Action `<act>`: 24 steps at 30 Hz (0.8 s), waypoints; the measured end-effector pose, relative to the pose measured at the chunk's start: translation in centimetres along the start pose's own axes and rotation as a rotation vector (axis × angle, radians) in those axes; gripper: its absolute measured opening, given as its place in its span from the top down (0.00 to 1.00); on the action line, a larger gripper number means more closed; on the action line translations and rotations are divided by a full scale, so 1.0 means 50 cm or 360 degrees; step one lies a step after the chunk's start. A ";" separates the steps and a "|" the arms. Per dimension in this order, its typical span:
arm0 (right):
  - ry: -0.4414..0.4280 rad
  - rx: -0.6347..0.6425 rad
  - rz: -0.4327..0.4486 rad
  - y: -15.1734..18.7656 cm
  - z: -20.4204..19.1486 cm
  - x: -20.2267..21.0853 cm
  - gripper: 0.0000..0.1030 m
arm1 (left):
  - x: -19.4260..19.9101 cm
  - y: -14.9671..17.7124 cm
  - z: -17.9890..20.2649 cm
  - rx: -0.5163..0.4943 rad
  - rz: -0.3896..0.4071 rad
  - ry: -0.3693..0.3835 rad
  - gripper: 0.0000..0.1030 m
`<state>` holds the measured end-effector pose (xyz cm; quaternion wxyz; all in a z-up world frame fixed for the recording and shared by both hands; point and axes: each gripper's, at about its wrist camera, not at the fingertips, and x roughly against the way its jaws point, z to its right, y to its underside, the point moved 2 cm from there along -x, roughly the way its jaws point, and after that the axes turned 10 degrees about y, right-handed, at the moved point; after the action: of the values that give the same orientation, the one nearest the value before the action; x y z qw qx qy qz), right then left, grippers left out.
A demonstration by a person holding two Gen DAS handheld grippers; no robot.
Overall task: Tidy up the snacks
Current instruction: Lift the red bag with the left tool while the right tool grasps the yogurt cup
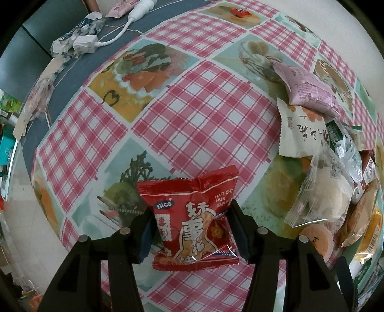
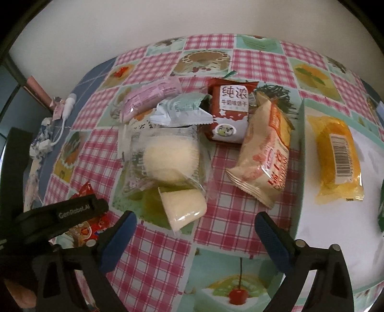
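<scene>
My left gripper [image 1: 190, 216] is shut on a red snack packet [image 1: 192, 216], its fingers pressing both sides, just above the checked tablecloth [image 1: 192, 115]. The packet and left gripper [image 2: 79, 213] show at the left of the right wrist view. My right gripper [image 2: 195, 230] is open and empty, hovering over the cloth in front of the snack pile: a clear-wrapped white cake [image 2: 168, 158], a small white jelly cup [image 2: 184, 208], a cream and orange packet [image 2: 266, 153], a red milk-biscuit packet [image 2: 230, 112], a pink packet [image 2: 151, 96] and a pale green one [image 2: 182, 110].
A yellow wrapped cake [image 2: 338, 158] lies on a white surface [image 2: 336, 228] at the right. A white cable with plug [image 1: 86, 43] and crumpled wrappers [image 1: 72, 33] lie at the far left edge of the table. A small red candy [image 1: 240, 12] sits at the far side.
</scene>
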<state>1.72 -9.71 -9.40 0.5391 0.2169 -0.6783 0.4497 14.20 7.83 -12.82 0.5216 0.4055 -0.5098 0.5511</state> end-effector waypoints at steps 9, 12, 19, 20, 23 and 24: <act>-0.0023 0.0036 -0.0017 -0.013 -0.029 -0.023 0.29 | -0.004 -0.008 -0.004 -0.0007 0.0012 -0.0016 0.42; -0.0008 0.0059 -0.0019 -0.014 -0.039 -0.030 0.41 | -0.002 -0.005 0.003 -0.0013 0.0019 -0.0024 0.42; 0.0022 0.0028 -0.0026 -0.017 -0.033 -0.038 0.60 | 0.005 0.003 0.024 -0.0055 0.0029 -0.0043 0.44; 0.0017 0.0024 -0.0028 -0.017 -0.032 -0.037 0.60 | 0.008 0.004 0.028 -0.0058 0.0026 -0.0040 0.45; 0.0023 0.0013 -0.0044 -0.015 -0.026 -0.035 0.60 | 0.010 0.008 0.040 -0.0070 0.0013 -0.0010 0.48; 0.0020 0.0010 -0.0049 -0.014 -0.025 -0.034 0.60 | 0.011 0.009 0.044 -0.0075 0.0012 -0.0006 0.48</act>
<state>3.48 -9.34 -10.67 0.5495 0.2262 -0.6701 0.4448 13.50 5.79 -12.02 0.5279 0.3922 -0.5251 0.5401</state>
